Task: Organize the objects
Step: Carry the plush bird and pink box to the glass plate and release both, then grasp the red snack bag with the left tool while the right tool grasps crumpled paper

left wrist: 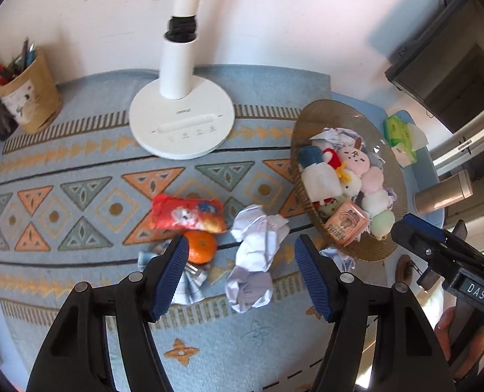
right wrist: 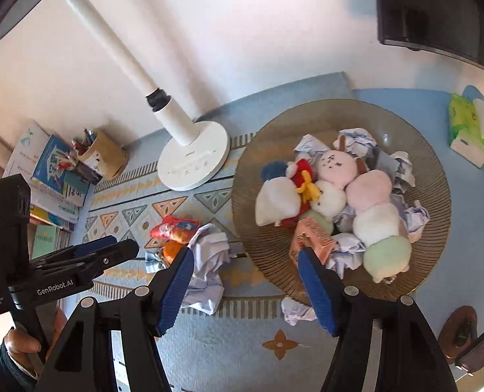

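A crumpled paper ball (left wrist: 258, 254) lies on the patterned mat (left wrist: 78, 170), right between the blue pads of the left gripper (left wrist: 242, 251). That gripper is spread wide and holds nothing. At nine o'clock from the paper sits an orange (left wrist: 202, 246), touching a red snack bag (left wrist: 186, 214) just above it. At two o'clock from the paper is a brown bowl (left wrist: 320, 114) full of soft toys (left wrist: 349, 176), more paper and a small pink box (left wrist: 345, 225). The right gripper (right wrist: 245, 254) is spread wide too, holding nothing, near the bowl's rim. At twelve o'clock stands a white lamp (left wrist: 181, 121). A pencil cup (left wrist: 29, 94) sits far off at ten o'clock.
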`<state>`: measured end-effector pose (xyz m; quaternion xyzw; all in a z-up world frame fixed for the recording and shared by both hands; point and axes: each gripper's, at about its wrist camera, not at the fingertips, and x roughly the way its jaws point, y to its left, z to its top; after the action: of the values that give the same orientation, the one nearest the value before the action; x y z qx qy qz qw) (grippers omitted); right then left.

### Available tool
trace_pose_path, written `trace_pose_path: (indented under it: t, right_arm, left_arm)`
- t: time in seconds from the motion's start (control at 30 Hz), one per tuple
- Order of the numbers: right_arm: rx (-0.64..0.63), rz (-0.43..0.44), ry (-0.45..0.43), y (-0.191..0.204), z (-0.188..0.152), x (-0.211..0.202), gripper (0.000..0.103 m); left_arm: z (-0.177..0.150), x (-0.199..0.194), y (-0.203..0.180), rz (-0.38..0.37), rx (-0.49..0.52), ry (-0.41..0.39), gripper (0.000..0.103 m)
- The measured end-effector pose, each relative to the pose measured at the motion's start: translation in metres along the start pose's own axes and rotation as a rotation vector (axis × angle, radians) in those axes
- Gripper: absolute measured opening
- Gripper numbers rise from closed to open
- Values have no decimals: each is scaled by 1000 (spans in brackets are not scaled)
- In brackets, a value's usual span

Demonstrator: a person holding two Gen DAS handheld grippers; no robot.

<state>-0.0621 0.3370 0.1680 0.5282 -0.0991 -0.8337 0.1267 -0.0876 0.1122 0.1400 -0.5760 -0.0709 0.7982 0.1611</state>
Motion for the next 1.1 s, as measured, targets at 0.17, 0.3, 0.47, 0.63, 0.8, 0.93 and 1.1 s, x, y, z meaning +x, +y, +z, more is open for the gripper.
trace_pose_path:
  t: [0.17, 0.3, 0.47, 0.63, 0.8, 0.93, 1.1]
  right_arm:
    - [-106, 50, 43, 36, -13, 13, 65]
    - [-149, 74, 60, 49, -18, 16, 65]
    - [-176, 89, 62, 53, -21, 12, 65]
    - [-171, 92, 83, 47, -26, 12, 65]
    - [-175, 80, 78, 37, -28, 6, 65]
    - [-182, 73, 64, 33, -28, 0, 65]
    - [-186, 81, 60, 31, -29, -2, 65]
  left_arm:
    - [-18, -14, 42, 23, -143, -20, 66]
    - [-24, -23, 54, 48, -181, -47, 66]
    - [-31, -26, 53, 61, -201, -59, 66]
    - [-36, -23, 45, 58, -206, -59, 66]
    - [-38, -20, 34, 47, -199, -67, 66]
    - [-39, -19, 27, 38, -198, -75, 66]
    - [-39, -19, 22, 40, -196, -82, 66]
